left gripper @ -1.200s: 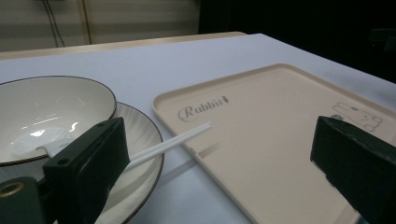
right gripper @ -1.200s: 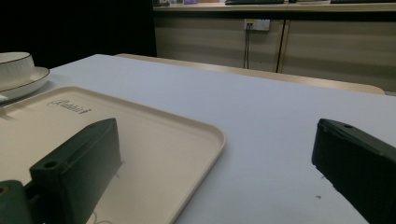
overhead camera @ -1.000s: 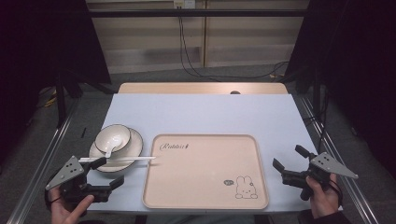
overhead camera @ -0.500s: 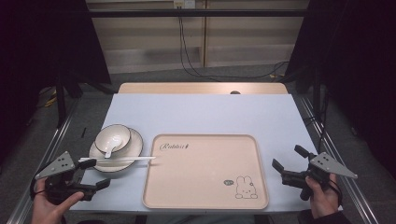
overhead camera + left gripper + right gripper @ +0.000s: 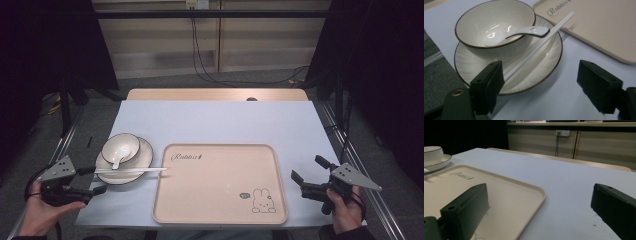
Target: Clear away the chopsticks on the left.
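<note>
Your left tongs (image 5: 95, 180) sit at the near left corner of the bench (image 5: 220, 120), matte black blocky jaws apart and gripping nothing; they have just been narrowing, with the near end of the chopsticks (image 5: 534, 47) reaching beside one jaw in the left gripper view, whether touching it you cannot tell. Your right tongs (image 5: 306, 175) rest at the near right edge, jaws spread wide over bare bench, released, a grey three-cornered plate on top.

Just beyond your left tongs lies the round saucer (image 5: 142, 152), glossy white ceramic with fine radial ribbing and a thin dark rim line. The chopsticks, slim, smooth and white, lie side by side across the saucer's near part, their far tips reaching onto the tray's left edge. On the saucer stands a round bowl (image 5: 131, 142) of the same glazed white with the same dark rim, and in it a short glossy ceramic spoon (image 5: 509, 35), its handle resting over the bowl's edge.

Between your hands lies the tray (image 5: 220, 200), a pale beige rectangle with rounded corners, a low raised lip and a matte surface, printed with script lettering and a small rabbit. The bench top is a smooth, pale bluish sheet, with a wood-toned strip along its far edge.
</note>
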Action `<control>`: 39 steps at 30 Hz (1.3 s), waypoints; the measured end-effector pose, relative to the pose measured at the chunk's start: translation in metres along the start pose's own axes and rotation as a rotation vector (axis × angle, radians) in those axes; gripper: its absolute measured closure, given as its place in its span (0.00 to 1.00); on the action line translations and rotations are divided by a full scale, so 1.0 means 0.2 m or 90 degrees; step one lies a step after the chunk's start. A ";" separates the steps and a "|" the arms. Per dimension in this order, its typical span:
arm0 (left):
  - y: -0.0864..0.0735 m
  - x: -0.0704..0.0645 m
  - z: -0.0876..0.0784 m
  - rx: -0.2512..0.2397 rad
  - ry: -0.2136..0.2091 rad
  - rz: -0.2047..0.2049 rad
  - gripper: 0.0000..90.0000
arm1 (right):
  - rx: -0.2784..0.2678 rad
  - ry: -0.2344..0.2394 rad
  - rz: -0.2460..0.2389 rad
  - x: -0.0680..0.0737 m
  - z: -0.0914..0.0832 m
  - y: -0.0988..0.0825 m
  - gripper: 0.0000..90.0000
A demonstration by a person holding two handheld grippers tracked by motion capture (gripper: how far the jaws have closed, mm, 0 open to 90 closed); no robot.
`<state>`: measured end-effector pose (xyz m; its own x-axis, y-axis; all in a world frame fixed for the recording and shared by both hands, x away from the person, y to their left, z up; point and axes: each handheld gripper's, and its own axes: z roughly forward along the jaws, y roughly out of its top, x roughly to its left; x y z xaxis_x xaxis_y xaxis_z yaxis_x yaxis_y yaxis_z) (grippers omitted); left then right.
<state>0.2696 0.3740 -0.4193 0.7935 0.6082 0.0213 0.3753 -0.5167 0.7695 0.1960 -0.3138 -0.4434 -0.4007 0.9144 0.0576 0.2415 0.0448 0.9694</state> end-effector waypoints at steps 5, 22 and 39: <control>0.01 0.06 0.04 0.020 -0.012 0.034 0.50 | 0.000 0.001 -0.002 0.00 0.00 0.00 0.01; 0.07 0.12 0.16 0.060 -0.046 0.122 0.75 | 0.006 0.002 -0.004 0.00 0.01 -0.01 0.01; 0.09 0.10 0.23 0.094 -0.064 0.175 0.78 | 0.011 0.005 -0.004 0.00 0.01 -0.01 0.01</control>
<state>0.3146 0.3500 -0.4337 0.9152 0.3752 0.1470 0.1998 -0.7394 0.6429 0.1964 -0.3128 -0.4451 -0.4084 0.9112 0.0539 0.2541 0.0568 0.9655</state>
